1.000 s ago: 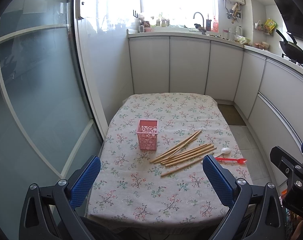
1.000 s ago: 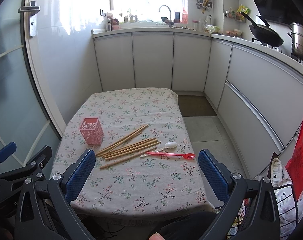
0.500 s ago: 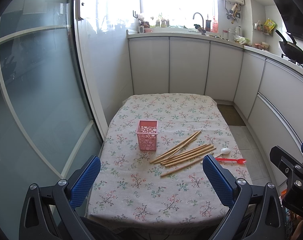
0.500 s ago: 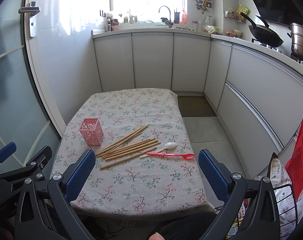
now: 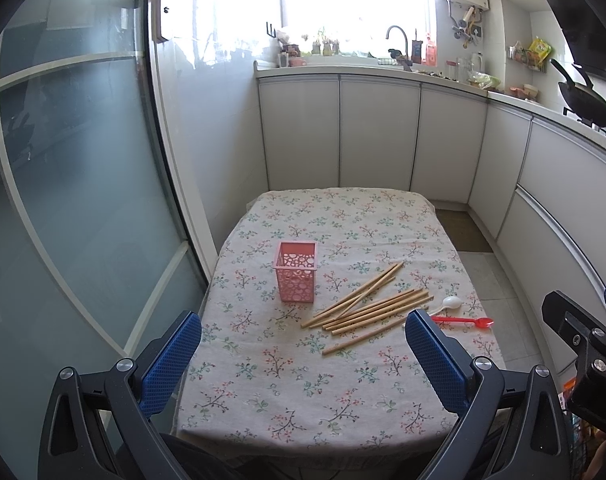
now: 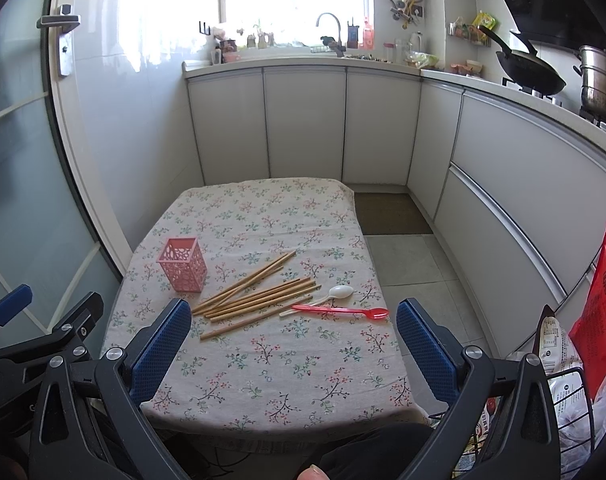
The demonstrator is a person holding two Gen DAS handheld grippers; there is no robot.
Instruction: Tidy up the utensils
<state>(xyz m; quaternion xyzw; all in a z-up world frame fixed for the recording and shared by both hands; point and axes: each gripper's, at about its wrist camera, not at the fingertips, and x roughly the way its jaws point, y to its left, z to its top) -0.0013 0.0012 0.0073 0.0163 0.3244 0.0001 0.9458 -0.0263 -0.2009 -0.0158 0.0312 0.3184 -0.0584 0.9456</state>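
A pink perforated holder [image 5: 295, 272] [image 6: 182, 265] stands upright on the floral tablecloth [image 5: 303, 392] [image 6: 287, 368], left of centre. Several wooden chopsticks [image 5: 369, 303] [image 6: 259, 294] lie scattered to its right. A white spoon [image 5: 449, 304] [image 6: 335, 294] and a red spoon [image 5: 463, 321] [image 6: 343, 311] lie just right of the chopsticks. My left gripper [image 5: 303, 344] and right gripper [image 6: 293, 332] both hover open over the table's near edge, holding nothing. Each gripper's body shows at the edge of the other's view.
White kitchen cabinets [image 6: 303, 120] wrap the far and right sides, with a wok [image 6: 531, 72] and a pot [image 6: 601, 80] on the counter. A frosted glass door [image 5: 63, 200] stands left. A red bag [image 6: 599, 292] and wire basket [image 6: 575, 408] sit at the right.
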